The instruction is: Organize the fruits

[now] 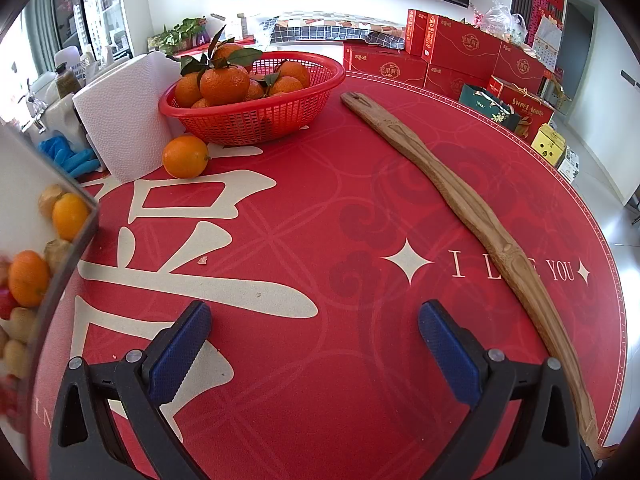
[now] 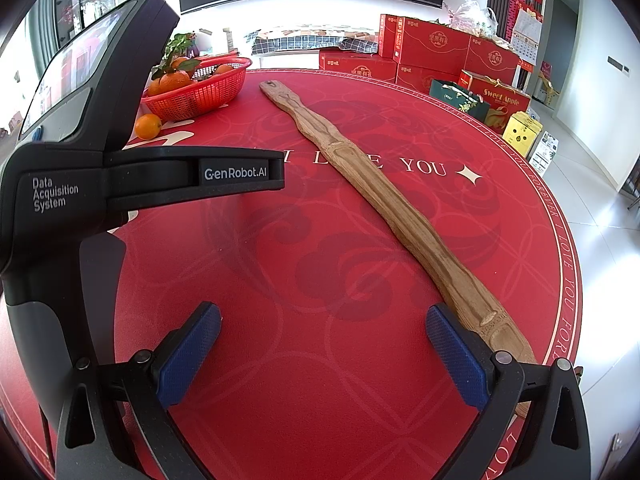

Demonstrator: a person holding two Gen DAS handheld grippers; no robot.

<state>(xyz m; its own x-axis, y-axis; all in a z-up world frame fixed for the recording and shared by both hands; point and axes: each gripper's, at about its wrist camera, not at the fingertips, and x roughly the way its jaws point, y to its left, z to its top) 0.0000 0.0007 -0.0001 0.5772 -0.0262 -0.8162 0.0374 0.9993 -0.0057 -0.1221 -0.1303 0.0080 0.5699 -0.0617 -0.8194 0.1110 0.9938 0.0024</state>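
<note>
A red mesh basket [image 1: 256,120] at the far left of the round red table holds several leafy oranges [image 1: 224,82]. One loose orange [image 1: 185,157] lies on the table just in front of the basket; it also shows in the right wrist view [image 2: 148,126], as does the basket [image 2: 200,94]. A box [image 1: 76,240] at the left edge holds mixed fruit, including an orange [image 1: 29,278]. My left gripper [image 1: 314,316] is open and empty over the table's near part. My right gripper [image 2: 322,318] is open and empty; the left gripper's body [image 2: 80,152] stands to its left.
A long carved wooden stick [image 1: 472,216] lies diagonally across the table's right side, its near end under my right finger [image 2: 460,356]. A paper towel roll [image 1: 124,120] and blue gloves [image 1: 68,156] stand left of the basket. Red gift boxes [image 1: 460,56] are stacked beyond the table's far edge.
</note>
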